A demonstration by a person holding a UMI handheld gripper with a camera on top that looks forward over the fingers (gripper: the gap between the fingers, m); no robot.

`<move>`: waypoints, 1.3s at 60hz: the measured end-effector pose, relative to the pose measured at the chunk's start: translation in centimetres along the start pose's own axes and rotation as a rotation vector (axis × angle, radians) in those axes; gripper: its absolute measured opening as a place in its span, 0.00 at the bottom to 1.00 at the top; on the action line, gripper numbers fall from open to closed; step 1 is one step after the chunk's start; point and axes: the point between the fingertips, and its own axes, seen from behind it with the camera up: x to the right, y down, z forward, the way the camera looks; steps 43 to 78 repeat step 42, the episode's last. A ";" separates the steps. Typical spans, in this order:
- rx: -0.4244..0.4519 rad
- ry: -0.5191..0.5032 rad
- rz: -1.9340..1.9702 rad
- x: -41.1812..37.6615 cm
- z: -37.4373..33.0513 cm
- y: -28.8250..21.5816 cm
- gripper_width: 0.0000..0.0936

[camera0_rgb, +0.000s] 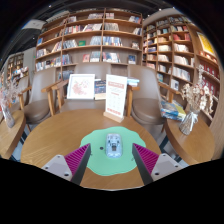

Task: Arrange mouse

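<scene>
Just ahead of my gripper [112, 162] lay the mouse [115, 147], resting on a round green mat [108, 153] on the wooden table [55, 140]. My fingers [78, 158] stood wide apart with nothing held, their pink pads flanking the mat, and the mouse sat between the tips and slightly beyond them. Farther on stood a white upright sign [116, 98] and a propped book [81, 87], with chairs [40, 100] and bookshelves [95, 40] behind.

Smooth wood table [60, 140], slight sheen; matt green mat [100, 160] at lower centre; glossy grey plastic mouse [115, 147].
</scene>
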 end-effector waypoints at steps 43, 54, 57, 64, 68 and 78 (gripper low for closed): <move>0.018 -0.068 -0.051 -3.6 -22.5 10.2 0.92; 0.018 -0.068 -0.051 -3.6 -22.5 10.2 0.92; 0.018 -0.068 -0.051 -3.6 -22.5 10.2 0.92; 0.018 -0.068 -0.051 -3.6 -22.5 10.2 0.92; 0.018 -0.068 -0.051 -3.6 -22.5 10.2 0.92; 0.018 -0.068 -0.051 -3.6 -22.5 10.2 0.92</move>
